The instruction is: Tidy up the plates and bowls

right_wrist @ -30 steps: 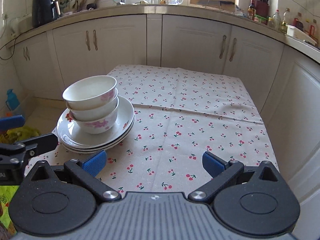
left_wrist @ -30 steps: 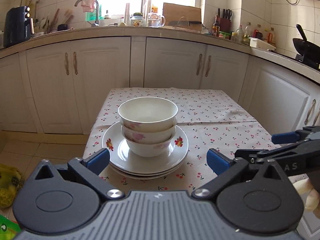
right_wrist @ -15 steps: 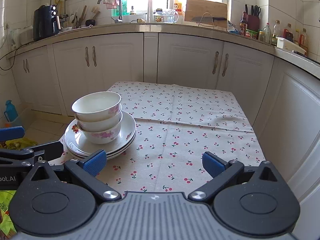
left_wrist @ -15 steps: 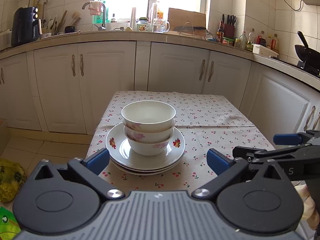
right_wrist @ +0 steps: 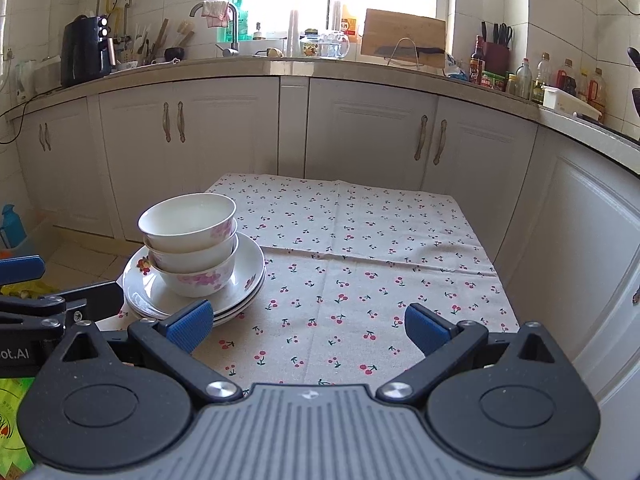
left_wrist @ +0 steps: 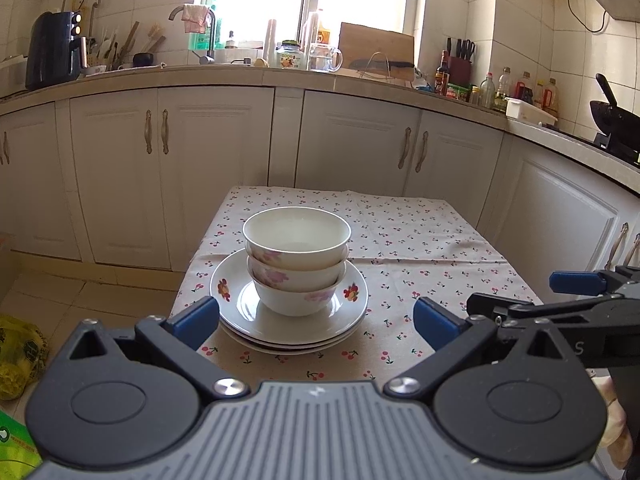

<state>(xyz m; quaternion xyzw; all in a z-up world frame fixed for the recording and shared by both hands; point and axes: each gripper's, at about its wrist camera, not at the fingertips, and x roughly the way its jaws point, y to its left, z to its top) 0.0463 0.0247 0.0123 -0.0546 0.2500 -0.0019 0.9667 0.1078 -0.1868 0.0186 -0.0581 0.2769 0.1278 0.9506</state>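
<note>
Both empty and spread wide, left hand-held gripper (left_wrist: 316, 318) and right hand-held gripper (right_wrist: 306, 326) hover short of the bowls (left_wrist: 296, 256) nested on stacked plates (left_wrist: 289, 322) on the tabletop (right_wrist: 380, 280): looks stacked, so probably finished, otherwise grip the top rim.

I see three white bowls (left_wrist: 296, 258) with pink flowers nested upright on a stack of white floral plates (left_wrist: 352, 300), sitting near the surface's (left_wrist: 440, 248) front left corner.
</note>
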